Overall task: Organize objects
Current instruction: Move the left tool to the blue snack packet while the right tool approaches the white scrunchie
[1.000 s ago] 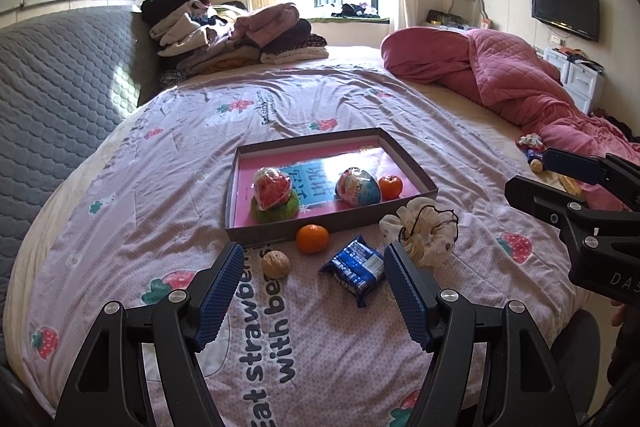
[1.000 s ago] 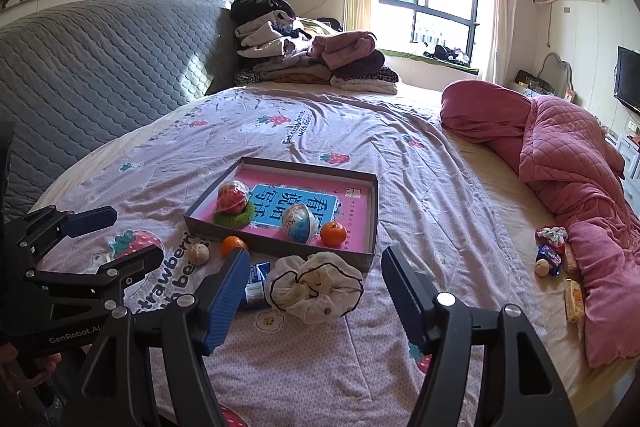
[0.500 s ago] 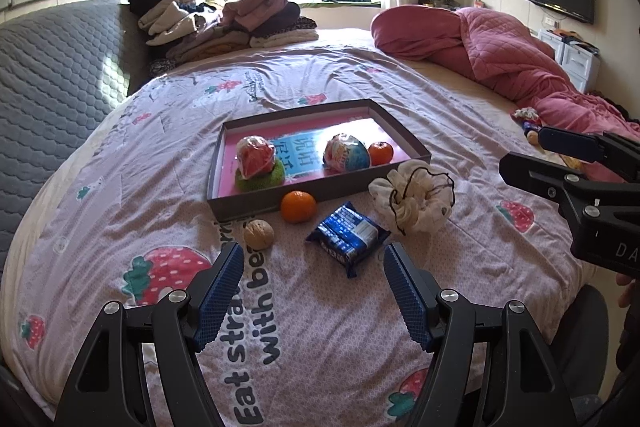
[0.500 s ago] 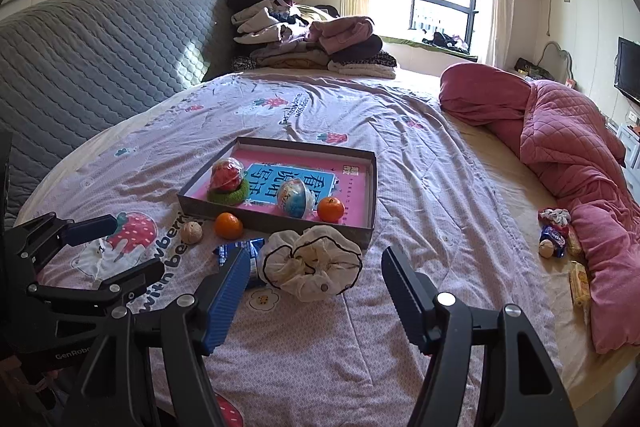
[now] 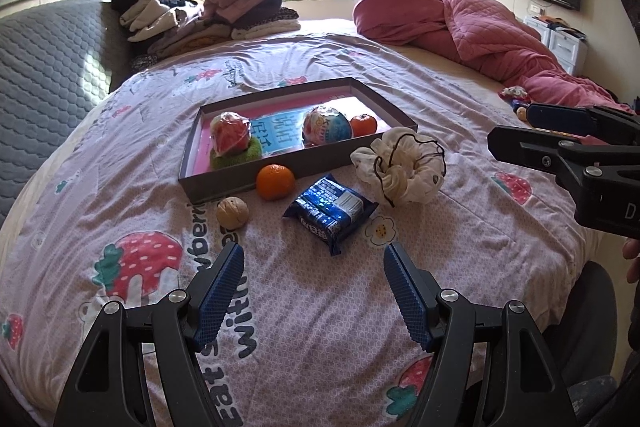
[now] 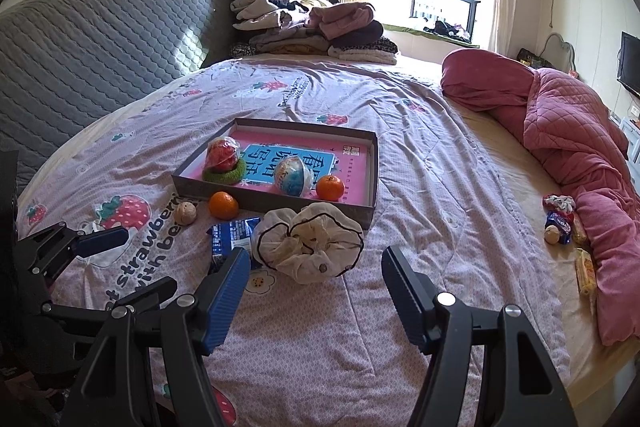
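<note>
A shallow grey box (image 5: 240, 177) (image 6: 370, 163) with a pink book cover inside sits on the bed. It holds a red wrapped ball on a green ring (image 5: 231, 137), a blue wrapped egg (image 5: 327, 125) and a small orange (image 5: 363, 125). In front of it lie an orange (image 5: 275, 181) (image 6: 223, 205), a walnut (image 5: 232, 212) (image 6: 185, 213), a blue snack packet (image 5: 331, 213) (image 6: 232, 233) and a cream scrunchie (image 5: 400, 171) (image 6: 310, 243). My left gripper (image 5: 314, 263) is open and empty just short of the packet. My right gripper (image 6: 316, 271) is open and empty just short of the scrunchie.
A pink quilt (image 6: 560, 131) lies bunched at the right. Small snacks and a walnut (image 6: 560, 223) lie beside it. Folded clothes (image 6: 308, 23) are stacked at the bed's far end. A grey padded headboard (image 6: 100, 47) runs along the left.
Both grippers have moved forward and lower toward the objects in front of the box. Nothing on the bed has moved. Both stay open.
</note>
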Demonstrator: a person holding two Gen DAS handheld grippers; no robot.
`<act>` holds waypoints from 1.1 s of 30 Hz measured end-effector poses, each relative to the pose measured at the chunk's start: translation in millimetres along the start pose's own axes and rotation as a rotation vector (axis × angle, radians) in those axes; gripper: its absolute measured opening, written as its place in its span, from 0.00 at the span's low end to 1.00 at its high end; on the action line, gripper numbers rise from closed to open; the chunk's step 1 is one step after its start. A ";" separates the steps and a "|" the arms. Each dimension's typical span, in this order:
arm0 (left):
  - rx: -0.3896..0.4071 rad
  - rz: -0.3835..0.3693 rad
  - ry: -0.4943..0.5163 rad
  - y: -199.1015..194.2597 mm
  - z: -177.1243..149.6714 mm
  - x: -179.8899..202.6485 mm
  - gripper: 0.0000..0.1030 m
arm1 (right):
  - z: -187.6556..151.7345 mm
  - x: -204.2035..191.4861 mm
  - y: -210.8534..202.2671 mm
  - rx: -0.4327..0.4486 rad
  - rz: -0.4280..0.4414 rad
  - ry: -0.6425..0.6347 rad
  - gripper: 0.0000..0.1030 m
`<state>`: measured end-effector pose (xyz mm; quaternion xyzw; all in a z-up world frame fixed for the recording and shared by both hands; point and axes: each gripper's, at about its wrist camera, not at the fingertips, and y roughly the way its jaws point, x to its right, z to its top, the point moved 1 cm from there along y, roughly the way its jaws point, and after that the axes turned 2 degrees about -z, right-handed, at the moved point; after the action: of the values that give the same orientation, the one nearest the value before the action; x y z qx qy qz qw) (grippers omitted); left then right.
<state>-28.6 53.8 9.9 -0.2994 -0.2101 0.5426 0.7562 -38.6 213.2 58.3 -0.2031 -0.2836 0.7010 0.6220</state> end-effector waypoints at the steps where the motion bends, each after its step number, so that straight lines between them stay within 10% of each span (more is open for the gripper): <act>1: -0.001 -0.002 -0.001 1.1 -0.6 -0.1 0.72 | -1.0 0.2 1.7 -0.004 0.001 0.001 0.66; 33: -0.044 -0.012 -0.001 22.7 -12.8 0.0 0.72 | -21.7 4.2 35.4 -0.084 -0.006 0.024 0.66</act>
<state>-36.1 56.2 -14.9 -0.3143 -0.2239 0.5336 0.7526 -52.2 218.2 19.2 -0.2364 -0.3059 0.6841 0.6185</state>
